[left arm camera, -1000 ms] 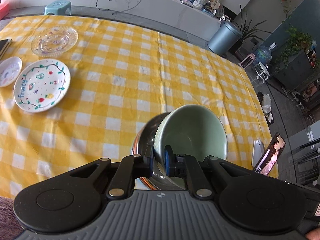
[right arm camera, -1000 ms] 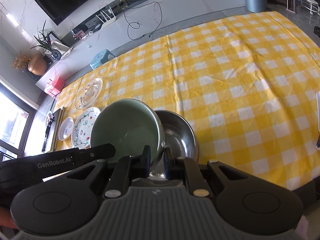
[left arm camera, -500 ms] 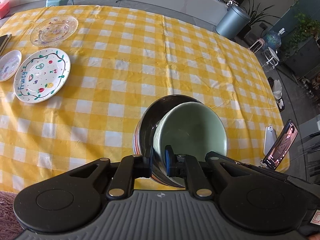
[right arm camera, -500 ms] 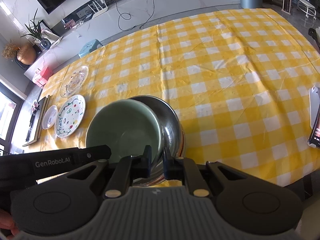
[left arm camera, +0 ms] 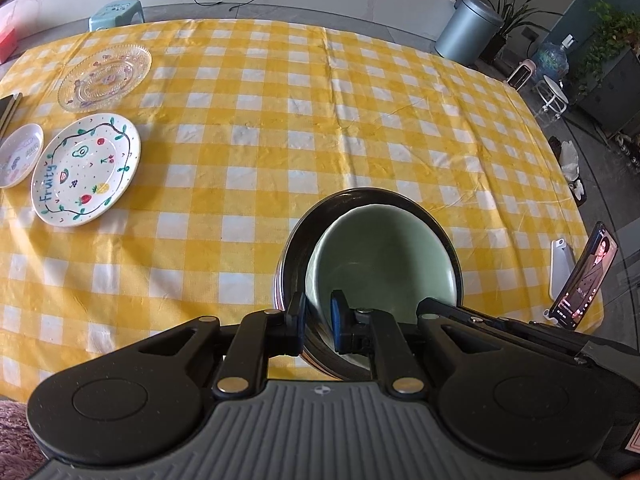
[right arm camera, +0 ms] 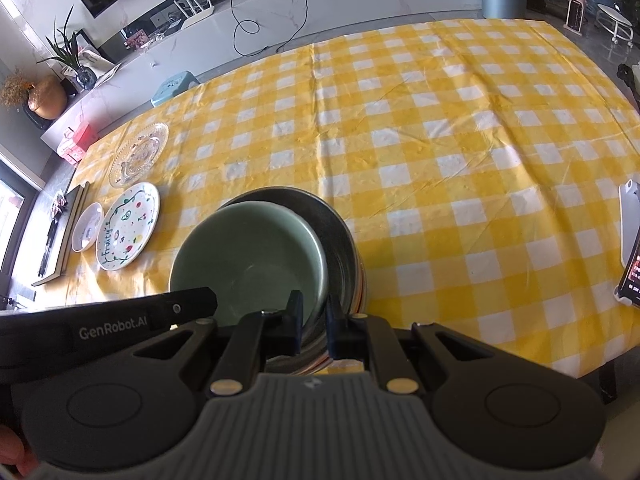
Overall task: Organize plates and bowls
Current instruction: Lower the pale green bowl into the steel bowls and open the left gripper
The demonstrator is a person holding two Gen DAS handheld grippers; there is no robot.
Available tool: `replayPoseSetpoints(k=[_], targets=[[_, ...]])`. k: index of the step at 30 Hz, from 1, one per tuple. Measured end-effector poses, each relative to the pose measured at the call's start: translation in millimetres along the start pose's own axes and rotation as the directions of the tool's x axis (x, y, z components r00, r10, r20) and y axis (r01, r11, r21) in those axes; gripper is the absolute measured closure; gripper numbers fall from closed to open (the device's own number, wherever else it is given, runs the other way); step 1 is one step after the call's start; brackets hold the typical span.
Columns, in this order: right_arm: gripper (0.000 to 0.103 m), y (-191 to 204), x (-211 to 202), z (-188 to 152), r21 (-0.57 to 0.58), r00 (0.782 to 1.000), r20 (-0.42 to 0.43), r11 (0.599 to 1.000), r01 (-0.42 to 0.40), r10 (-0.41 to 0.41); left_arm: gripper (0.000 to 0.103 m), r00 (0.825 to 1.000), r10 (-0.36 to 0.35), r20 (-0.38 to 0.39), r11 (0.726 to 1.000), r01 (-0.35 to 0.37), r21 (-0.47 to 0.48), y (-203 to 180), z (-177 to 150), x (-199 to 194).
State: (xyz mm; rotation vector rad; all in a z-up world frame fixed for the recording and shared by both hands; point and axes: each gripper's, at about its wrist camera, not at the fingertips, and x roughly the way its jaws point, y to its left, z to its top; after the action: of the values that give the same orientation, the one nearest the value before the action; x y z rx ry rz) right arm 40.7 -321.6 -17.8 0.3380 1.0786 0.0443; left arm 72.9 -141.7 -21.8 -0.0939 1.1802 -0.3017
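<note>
You've got both grippers, left point(left arm camera: 319, 322) and right point(right arm camera: 314, 322), pinched on the green bowl point(left arm camera: 382, 256) rim, nested in the steel bowl point(right arm camera: 336, 236); next, let go gently.

Two bowls: a green bowl point(left arm camera: 380, 256) sitting inside a metal bowl point(left arm camera: 296, 248). Three plates on the table point(left arm camera: 360, 120): one clear glass plate point(left arm camera: 105, 78), one white plate painted with fruit point(left arm camera: 86, 168) and one small white plate point(left arm camera: 20, 155). Two hand-held grippers: the left hand-held gripper point(left arm camera: 319, 318) and the right hand-held gripper point(right arm camera: 314, 316). One phone point(left arm camera: 584, 278) propped upright, one stool point(left arm camera: 116, 14) and one bin point(left arm camera: 466, 32).
</note>
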Motion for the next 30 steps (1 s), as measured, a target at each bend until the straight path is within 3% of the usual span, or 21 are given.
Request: replayPoseSetpoints(k=[8, 12, 19, 26, 30], targets=[[0.091, 1, 1, 0, -0.019, 1.000, 0.009, 1.000, 0.013, -0.013, 0.086, 1.000, 0.013, 0.005, 1.000, -0.013, 0.024, -3, 0, 6], [0.088, 1, -1, 1, -0.020, 1.000, 0.022, 1.000, -0.001, 0.001, 0.071, 1.000, -0.008, 0.016, 1.000, 0.007, 0.018, -2, 0, 3], [0.075, 3, -14, 3, -0.039, 0.996, 0.083, 0.999, 0.029, -0.026, 0.062, 0.998, -0.016, 0.066, 0.999, 0.014, 0.029, -2, 4, -11], [0.072, 2, -25, 4, -0.037, 0.992, 0.127, 0.999, 0.031, -0.026, 0.055, 0.992, -0.042, 0.118, 0.998, 0.036, 0.056, -4, 2, -28], [0.063, 9, -36, 4, -0.055, 0.983, 0.181, 0.998, 0.025, -0.015, 0.054, 0.986, -0.032, 0.163, 0.997, 0.019, 0.078, -3, 1, -41]])
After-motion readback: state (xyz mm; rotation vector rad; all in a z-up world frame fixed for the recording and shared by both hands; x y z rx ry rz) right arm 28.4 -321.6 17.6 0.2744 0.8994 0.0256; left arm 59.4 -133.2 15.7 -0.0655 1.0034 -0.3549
